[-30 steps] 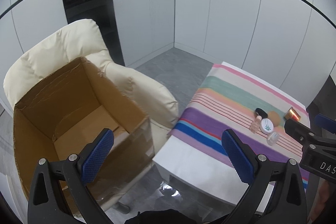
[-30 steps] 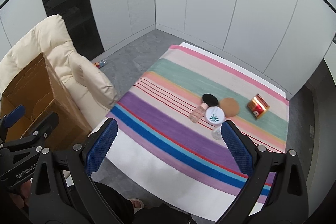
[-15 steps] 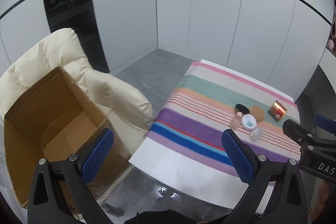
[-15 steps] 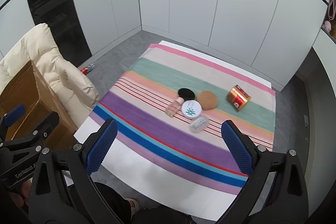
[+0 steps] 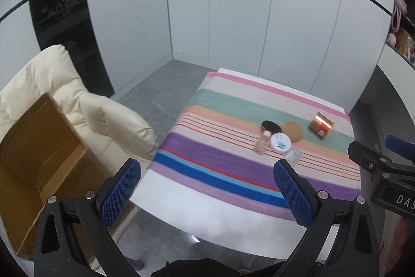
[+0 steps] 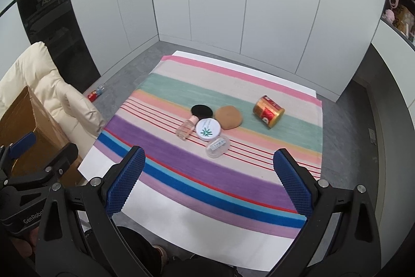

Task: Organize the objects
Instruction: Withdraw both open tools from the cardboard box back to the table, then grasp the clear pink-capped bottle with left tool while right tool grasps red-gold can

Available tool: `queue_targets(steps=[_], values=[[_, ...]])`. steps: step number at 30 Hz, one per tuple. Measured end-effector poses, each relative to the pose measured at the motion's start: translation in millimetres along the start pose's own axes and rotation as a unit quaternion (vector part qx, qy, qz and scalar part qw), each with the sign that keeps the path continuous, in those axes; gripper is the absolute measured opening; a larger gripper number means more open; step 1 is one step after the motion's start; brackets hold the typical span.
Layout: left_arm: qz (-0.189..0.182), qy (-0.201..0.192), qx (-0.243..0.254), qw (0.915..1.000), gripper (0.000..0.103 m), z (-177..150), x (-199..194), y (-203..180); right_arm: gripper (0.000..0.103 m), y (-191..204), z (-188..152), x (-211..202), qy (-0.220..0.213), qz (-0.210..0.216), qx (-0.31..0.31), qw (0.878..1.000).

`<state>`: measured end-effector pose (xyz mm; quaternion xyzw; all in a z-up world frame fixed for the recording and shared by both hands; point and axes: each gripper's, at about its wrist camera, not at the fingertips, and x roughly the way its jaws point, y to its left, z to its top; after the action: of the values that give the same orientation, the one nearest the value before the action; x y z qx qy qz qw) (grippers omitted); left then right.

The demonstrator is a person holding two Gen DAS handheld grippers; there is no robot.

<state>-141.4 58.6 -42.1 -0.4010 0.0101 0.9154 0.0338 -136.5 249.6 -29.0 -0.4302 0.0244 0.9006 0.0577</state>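
1. The right gripper (image 6: 207,173) hangs above the near edge of the counter, its blue-padded jaws wide apart and holding nothing. The left gripper (image 5: 207,188) is the same: jaws spread, nothing between them, off to the left side.
2. On the striped cloth (image 6: 181,165) covering the counter (image 6: 186,225), 5 small things sit in a tight cluster near the middle, with a 6th well apart to the right.
3. The white round jar (image 6: 208,130) with a green leaf mark lies flat. It looks rigid and light; a grip across its sides seems best.
4. Touching its left side is a small clear bottle with a pink cap (image 6: 187,128), lying down. It is probably smooth and apt to roll, so take it across the body.
5. Just in front is a clear plastic case (image 6: 217,146), likely slick and light.
6. Behind are a black round lid (image 6: 201,110) and a tan sponge (image 6: 229,117), which looks soft and squashable.
7. The gold and red can (image 6: 268,114) lies tilted on its side; it would roll, so grip across its width.
8. To the left, an open cardboard box (image 5: 33,155) rests on a cream padded chair (image 5: 77,100), a likely place for the items.
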Motion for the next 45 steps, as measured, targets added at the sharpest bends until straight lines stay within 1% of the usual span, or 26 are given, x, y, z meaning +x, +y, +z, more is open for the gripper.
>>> queue_targets(steps=[9,13,17,20,23,26,29,30,34,42,45], values=[[-0.024,0.010,0.020,0.9995,0.102,0.7,7.5,-27.1,0.101,-29.2,-5.3,-1.0,0.004,-0.018,0.016,1.000],[-0.045,0.019,0.033,0.9983,0.102,4.3,17.9,-40.2,0.101,-44.9,-6.5,6.3,0.016,-0.022,0.028,0.999],[-0.049,0.020,0.056,0.9970,0.102,10.9,33.9,-55.4,0.101,-56.6,-6.2,15.5,0.017,-0.035,0.026,0.999],[-0.049,0.018,0.075,0.9958,0.101,14.7,48.3,-66.4,0.101,-66.3,-8.4,31.0,0.031,-0.041,0.026,0.998],[-0.053,0.029,0.087,0.9944,0.098,16.0,68.6,-74.8,0.101,-74.6,-6.4,46.0,0.035,-0.048,0.026,0.998],[-0.059,0.041,0.089,0.9934,0.097,14.9,87.7,-79.0,0.101,-82.4,-1.2,61.8,0.035,-0.057,0.028,0.997],[-0.065,0.054,0.091,0.9922,0.088,12.9,109.9,-84.2,0.101,-89.0,2.8,79.9,0.040,-0.058,0.033,0.997],[-0.069,0.063,0.093,0.9913,0.087,12.3,119.0,-86.3,0.101,-91.0,4.0,86.6,0.043,-0.060,0.033,0.997],[-0.065,0.065,0.099,0.9908,0.087,11.9,143.3,-91.3,0.101,-98.7,8.2,116.9,0.055,-0.061,0.036,0.996],[-0.070,0.105,0.097,0.9873,0.079,5.9,201.3,-97.0,0.101,-116.3,8.6,174.3,0.079,-0.061,0.051,0.994],[-0.066,0.116,0.101,0.9859,0.078,1.1,221.2,-100.1,0.101,-122.5,6.7,193.9,0.087,-0.062,0.056,0.993]])
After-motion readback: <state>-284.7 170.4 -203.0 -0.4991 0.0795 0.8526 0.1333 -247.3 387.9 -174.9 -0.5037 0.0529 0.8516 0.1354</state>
